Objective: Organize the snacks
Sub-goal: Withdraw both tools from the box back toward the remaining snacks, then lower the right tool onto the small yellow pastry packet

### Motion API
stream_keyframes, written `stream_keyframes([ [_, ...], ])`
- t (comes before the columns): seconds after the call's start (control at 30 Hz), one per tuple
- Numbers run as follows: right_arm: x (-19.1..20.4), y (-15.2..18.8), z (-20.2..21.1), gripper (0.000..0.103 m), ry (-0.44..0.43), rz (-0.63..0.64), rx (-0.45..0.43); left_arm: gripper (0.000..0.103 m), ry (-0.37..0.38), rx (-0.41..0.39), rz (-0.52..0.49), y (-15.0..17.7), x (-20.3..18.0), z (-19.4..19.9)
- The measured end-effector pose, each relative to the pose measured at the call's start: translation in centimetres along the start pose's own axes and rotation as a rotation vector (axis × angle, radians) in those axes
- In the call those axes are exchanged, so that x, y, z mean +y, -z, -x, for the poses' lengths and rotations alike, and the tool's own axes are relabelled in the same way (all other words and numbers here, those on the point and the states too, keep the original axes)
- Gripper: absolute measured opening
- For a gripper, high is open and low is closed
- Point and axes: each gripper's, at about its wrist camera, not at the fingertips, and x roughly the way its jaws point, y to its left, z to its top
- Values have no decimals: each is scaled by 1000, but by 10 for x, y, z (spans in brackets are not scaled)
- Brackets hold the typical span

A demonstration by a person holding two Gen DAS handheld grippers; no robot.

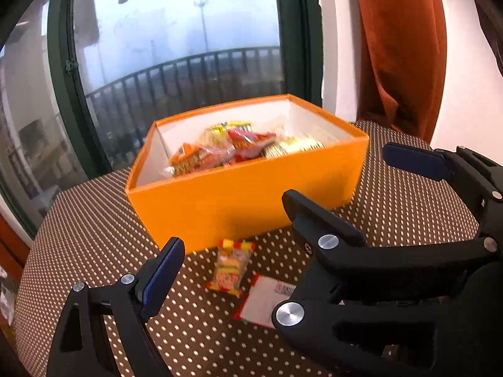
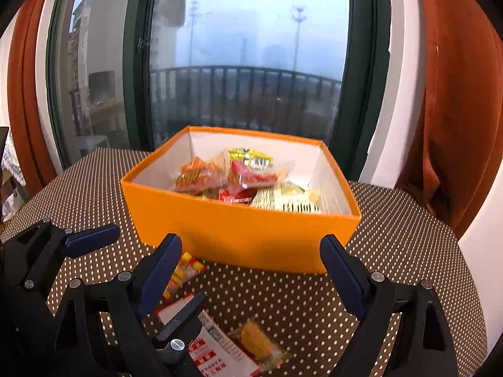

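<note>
An open orange box [image 1: 251, 201] [image 2: 245, 229] sits on the dotted table with several snack packets [image 1: 232, 150] [image 2: 239, 176] piled inside. In front of it lie a yellow-red sweet packet [image 1: 233, 267] [image 2: 184, 271], a flat red-and-white packet [image 1: 264, 301] [image 2: 217, 348] and a clear-wrapped orange snack [image 2: 259, 342]. My left gripper [image 1: 251, 248] [image 2: 158, 264] is open and empty over the sweet packet; its right finger is hidden. My right gripper [image 2: 251, 242] [image 1: 336, 176] is open and empty above the loose packets, and its left finger crosses in front of the left gripper.
The brown tablecloth with white dots [image 1: 94, 226] [image 2: 393, 251] covers the table up to a dark-framed window [image 2: 251, 62] with a balcony railing behind. Rust-coloured curtains [image 1: 402, 47] [image 2: 456, 94] hang at the sides. The two grippers overlap closely at the table's near edge.
</note>
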Motion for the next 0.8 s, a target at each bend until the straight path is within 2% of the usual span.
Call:
stream_keyframes([
  [0.3,-4,29,-5,91,0,-3,37,91,40,52,-13,22,-13,-12],
  [0.67,-2,65,-21,91,-15,6,109,91,36,152,27,56,-20,-31],
  [0.8,-5,73,-31,84,-30,-30,147,91,31,180,32,60,-20,-43],
])
